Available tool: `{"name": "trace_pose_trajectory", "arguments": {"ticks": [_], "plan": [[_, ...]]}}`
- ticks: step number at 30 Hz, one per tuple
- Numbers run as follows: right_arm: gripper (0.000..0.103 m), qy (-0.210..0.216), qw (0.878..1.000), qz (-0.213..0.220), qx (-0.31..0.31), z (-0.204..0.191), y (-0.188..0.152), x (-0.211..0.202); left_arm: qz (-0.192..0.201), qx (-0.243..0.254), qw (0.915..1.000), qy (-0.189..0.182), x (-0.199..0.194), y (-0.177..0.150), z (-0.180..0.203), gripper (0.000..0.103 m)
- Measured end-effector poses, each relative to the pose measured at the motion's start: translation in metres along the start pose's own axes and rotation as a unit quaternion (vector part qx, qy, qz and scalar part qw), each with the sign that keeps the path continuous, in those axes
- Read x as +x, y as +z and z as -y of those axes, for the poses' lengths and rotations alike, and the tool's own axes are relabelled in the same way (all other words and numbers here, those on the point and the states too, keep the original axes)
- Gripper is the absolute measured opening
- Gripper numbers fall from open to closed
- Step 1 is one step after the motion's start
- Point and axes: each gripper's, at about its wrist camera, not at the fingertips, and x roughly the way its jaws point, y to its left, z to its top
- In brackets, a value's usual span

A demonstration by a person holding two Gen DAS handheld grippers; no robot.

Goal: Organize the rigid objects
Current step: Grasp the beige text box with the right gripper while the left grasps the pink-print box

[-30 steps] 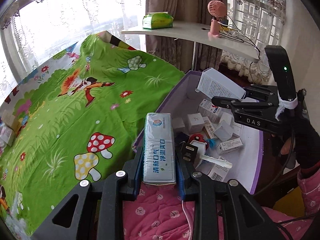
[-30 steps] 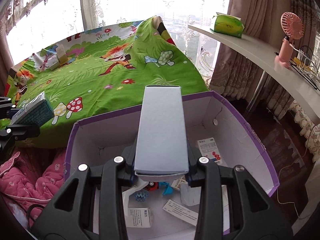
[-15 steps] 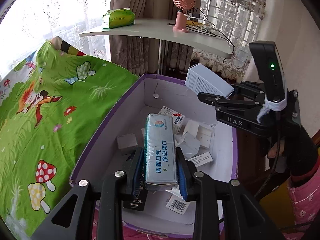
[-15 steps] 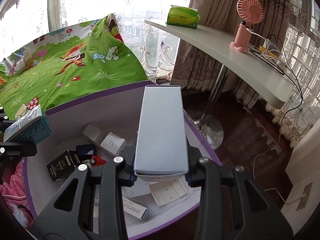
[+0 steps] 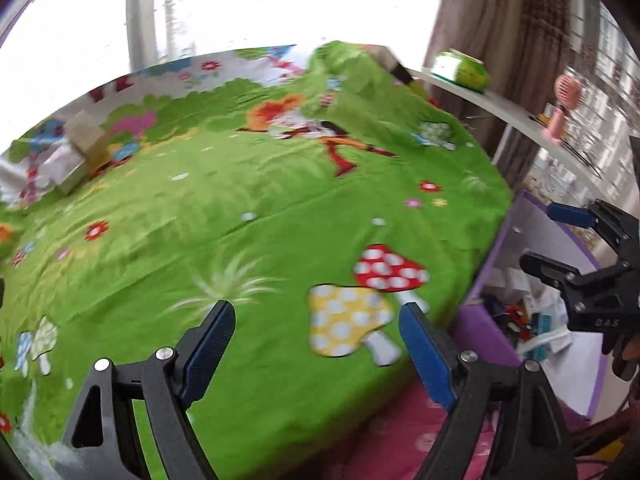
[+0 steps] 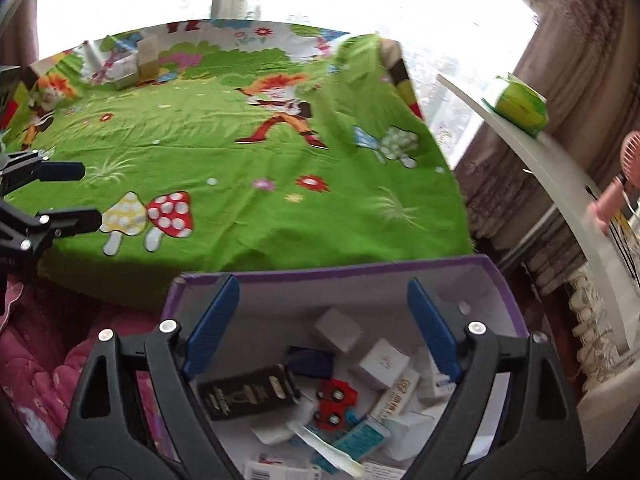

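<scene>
My left gripper point(image 5: 316, 312) hangs over the green cartoon bedsheet point(image 5: 248, 240), its jaws opening with nothing between the blue pads. My right gripper point(image 6: 322, 286) is above the purple box point(image 6: 340, 272), jaws opening and also empty. The box holds several small cartons, among them a black one point(image 6: 248, 392), white ones point(image 6: 382, 362) and a teal one point(image 6: 360, 436), plus a red toy car point(image 6: 334, 400). Each gripper shows in the other's view: the right gripper point(image 5: 556, 240) over the purple box point(image 5: 480, 320), the left gripper point(image 6: 76, 194) at the bed's edge. Loose cartons point(image 5: 86, 148) lie far up the bed.
A pink quilt point(image 6: 40, 360) lies between the bed and the box. To the right, a white curved shelf point(image 6: 552, 168) carries a green tissue pack point(image 6: 520, 104) and a pink fan point(image 6: 616, 184). Curtains and a bright window stand behind the bed.
Both grippers have opened and let go of their cartons: the left its pale blue one, the right its grey-white one. The left has swung from over the purple box out over the bed.
</scene>
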Motion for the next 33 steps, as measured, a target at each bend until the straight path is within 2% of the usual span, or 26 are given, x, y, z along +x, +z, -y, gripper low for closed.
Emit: {"name": "trace_pose_trajectory", "arguments": {"ticks": [3,7,9,12,13,15,17,19,21,26,27,29,30,33], "plan": [[0.089,0.061,0.997,0.007,-0.050,-0.061,0.037,0.033,-0.003,-0.050,0.9953,0.083,0.004,-0.002,-0.087,0.085],[0.089,0.125,0.990,0.016,-0.069,-0.130,0.109,0.091,-0.013,-0.103,0.9762,0.190,0.018,0.001,-0.193,0.086],[0.089,0.145,0.988,0.017,-0.057,-0.160,0.151,0.121,-0.011,-0.147,0.9678,0.204,0.018,0.000,-0.237,0.086],[0.089,0.170,0.985,0.018,-0.036,-0.198,0.209,0.157,-0.009,-0.192,0.9561,0.222,0.018,-0.007,-0.284,0.086],[0.089,0.173,0.984,0.021,-0.037,-0.211,0.227,0.166,-0.019,-0.225,0.9523,0.205,0.019,-0.011,-0.297,0.086],[0.089,0.179,0.983,0.032,-0.040,-0.232,0.257,0.182,0.008,-0.265,0.9473,0.181,0.009,-0.018,-0.308,0.089],[0.089,0.186,0.981,0.040,-0.043,-0.252,0.284,0.197,0.013,-0.277,0.9447,0.175,0.008,-0.022,-0.311,0.091],[0.089,0.187,0.980,0.049,-0.047,-0.269,0.311,0.214,0.008,-0.271,0.9462,0.177,0.009,-0.021,-0.308,0.094],[0.089,0.185,0.980,0.057,-0.053,-0.285,0.335,0.230,-0.005,-0.259,0.9501,0.174,0.014,-0.017,-0.305,0.103],[0.089,0.194,0.977,0.055,-0.069,-0.320,0.377,0.267,-0.031,-0.233,0.9524,0.194,0.024,-0.012,-0.297,0.103],[0.089,0.182,0.978,0.059,-0.082,-0.326,0.383,0.272,-0.033,-0.232,0.9524,0.195,0.025,-0.011,-0.297,0.103],[0.089,0.118,0.984,0.074,-0.108,-0.335,0.392,0.283,-0.033,-0.231,0.9525,0.195,0.026,-0.011,-0.297,0.103],[0.089,0.107,0.985,0.074,-0.110,-0.336,0.395,0.289,-0.032,-0.232,0.9524,0.195,0.026,-0.011,-0.298,0.103],[0.088,0.114,0.986,0.045,-0.112,-0.341,0.397,0.314,-0.032,-0.233,0.9525,0.194,0.026,-0.011,-0.299,0.103]]}}
